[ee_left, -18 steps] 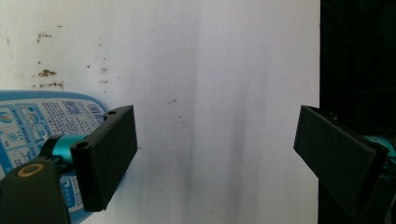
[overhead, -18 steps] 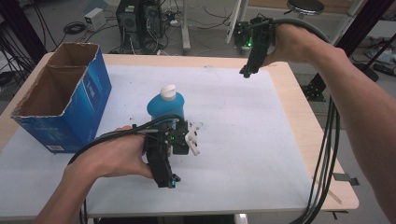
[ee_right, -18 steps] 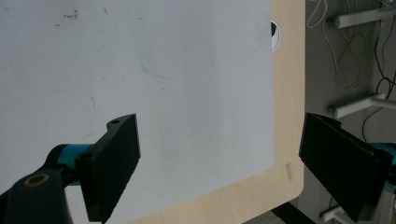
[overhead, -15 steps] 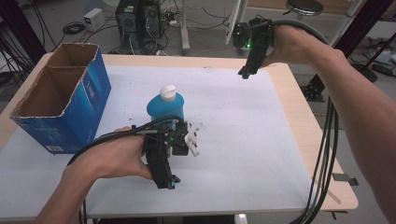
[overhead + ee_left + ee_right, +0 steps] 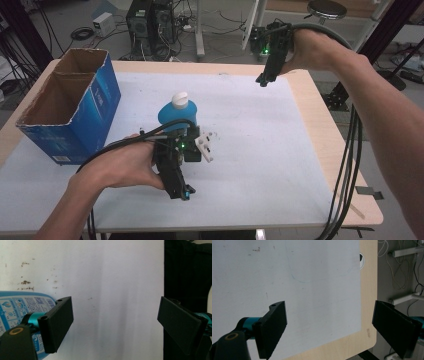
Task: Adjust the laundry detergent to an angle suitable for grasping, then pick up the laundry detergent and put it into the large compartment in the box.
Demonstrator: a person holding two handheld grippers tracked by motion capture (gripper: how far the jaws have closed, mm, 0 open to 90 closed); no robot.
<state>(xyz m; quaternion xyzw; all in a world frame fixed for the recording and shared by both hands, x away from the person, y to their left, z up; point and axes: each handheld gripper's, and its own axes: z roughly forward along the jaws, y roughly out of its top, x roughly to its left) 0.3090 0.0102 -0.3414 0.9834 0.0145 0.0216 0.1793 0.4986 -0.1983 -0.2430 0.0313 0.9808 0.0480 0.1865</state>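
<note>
A blue bottle (image 5: 176, 114) with a white cap stands upright in the middle of the white table cover (image 5: 260, 150). Just in front of it a hand holds my left gripper (image 5: 183, 192), which points at the table's near edge, away from the bottle. In the left gripper view the left gripper (image 5: 115, 322) stands open with only bare cover between the jaws, and the bottle's label (image 5: 15, 307) shows behind the left jaw. My right gripper (image 5: 261, 81) hangs raised over the far right part of the table. In the right gripper view the right gripper (image 5: 329, 327) is open with nothing in it.
An open blue cardboard box (image 5: 70, 115) stands at the table's left. The wooden table edge (image 5: 368, 290) borders the cover on the right. Cables (image 5: 350, 165) trail down from the right arm past the table's right side. Computers and wires lie on the floor behind.
</note>
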